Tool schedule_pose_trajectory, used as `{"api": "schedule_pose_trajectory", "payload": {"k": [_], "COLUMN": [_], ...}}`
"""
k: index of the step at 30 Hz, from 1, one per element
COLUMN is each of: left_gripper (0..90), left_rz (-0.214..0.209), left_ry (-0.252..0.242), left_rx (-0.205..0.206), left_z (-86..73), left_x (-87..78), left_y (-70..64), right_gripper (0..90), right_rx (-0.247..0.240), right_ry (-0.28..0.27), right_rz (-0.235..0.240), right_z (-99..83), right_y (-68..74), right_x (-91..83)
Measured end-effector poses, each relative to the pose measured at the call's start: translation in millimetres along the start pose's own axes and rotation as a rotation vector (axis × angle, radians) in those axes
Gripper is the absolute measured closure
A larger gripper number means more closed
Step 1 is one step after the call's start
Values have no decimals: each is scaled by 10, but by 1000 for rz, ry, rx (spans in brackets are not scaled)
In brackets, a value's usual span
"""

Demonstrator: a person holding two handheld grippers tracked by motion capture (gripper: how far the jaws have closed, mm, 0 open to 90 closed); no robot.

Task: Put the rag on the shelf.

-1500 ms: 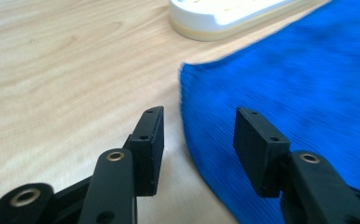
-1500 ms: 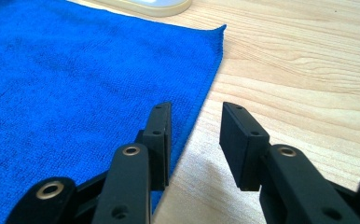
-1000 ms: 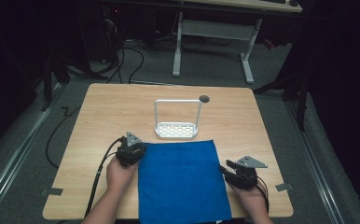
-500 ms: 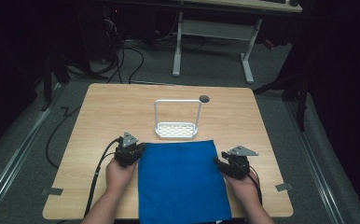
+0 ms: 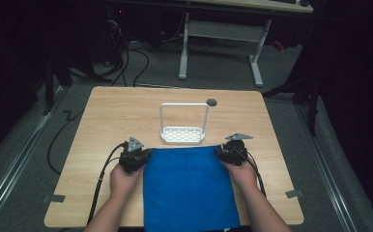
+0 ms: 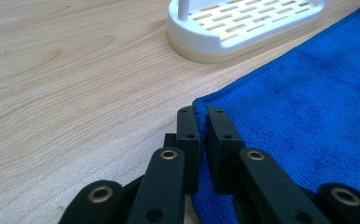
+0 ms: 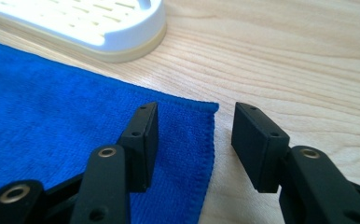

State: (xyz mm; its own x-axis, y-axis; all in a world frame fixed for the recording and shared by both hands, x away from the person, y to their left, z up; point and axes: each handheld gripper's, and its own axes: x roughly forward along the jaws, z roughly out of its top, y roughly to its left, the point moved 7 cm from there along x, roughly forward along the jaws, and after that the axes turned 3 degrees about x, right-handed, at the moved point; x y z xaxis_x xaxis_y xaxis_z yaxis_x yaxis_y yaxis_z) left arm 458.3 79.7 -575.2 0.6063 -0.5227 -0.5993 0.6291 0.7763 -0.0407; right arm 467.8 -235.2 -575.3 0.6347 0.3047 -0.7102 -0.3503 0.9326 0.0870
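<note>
The blue cloth (image 5: 188, 188) lies flat on the table (image 5: 107, 111), with its far corners at the two grippers. The left gripper (image 6: 202, 116) has its fingers (image 6: 187, 140) pressed together on the cloth's far left corner, the hem pinched between them. The right gripper (image 7: 194, 123) has its fingers (image 7: 143, 135) spread apart: one rests on the cloth just inside the far right corner, the other stands on bare wood just beyond the hem. Ahead of both pairs of fingers, close to the cloth's far edge, stands a white slotted rack (image 5: 183, 134).
</note>
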Motion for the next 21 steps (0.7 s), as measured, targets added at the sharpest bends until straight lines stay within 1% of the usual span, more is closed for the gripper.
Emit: {"api": "schedule_pose_trajectory", "payload": {"k": [3,6,9,12,14,15,18,20,21], "left_gripper": [844,844,847,854,858,859,862,865,866], "left_rz": [-2,-5,-10,-15,-21,-24,-25,-24,-26], "left_ry": [1,2,3,2,1,0,0,2,1], "left_rx": [-1,-2,3,4,1,-1,0,5,5], "left_z": [-1,-2,-4,-4,-3,-3,-4,-5,-5], "left_x": [0,0,1,-2,-4,-4,-4,-6,-7], "left_y": [0,-2,-7,-9,-10,-9,-10,-10,-11], "right_gripper": [536,599,682,753,795,836,874,880,881], "right_rx": [-11,-49,-67,-69,-53,-46,-43,-78,-86], "right_ry": [-11,-15,-9,-10,-8,-7,-7,-10,-9], "right_rz": [0,-10,-13,-15,-19,-15,-11,-24,-28], "right_z": [13,15,10,7,9,8,6,6,5], "right_y": [8,23,60,83,82,77,76,88,98], "right_x": [22,32,25,23,23,21,21,21,18]}}
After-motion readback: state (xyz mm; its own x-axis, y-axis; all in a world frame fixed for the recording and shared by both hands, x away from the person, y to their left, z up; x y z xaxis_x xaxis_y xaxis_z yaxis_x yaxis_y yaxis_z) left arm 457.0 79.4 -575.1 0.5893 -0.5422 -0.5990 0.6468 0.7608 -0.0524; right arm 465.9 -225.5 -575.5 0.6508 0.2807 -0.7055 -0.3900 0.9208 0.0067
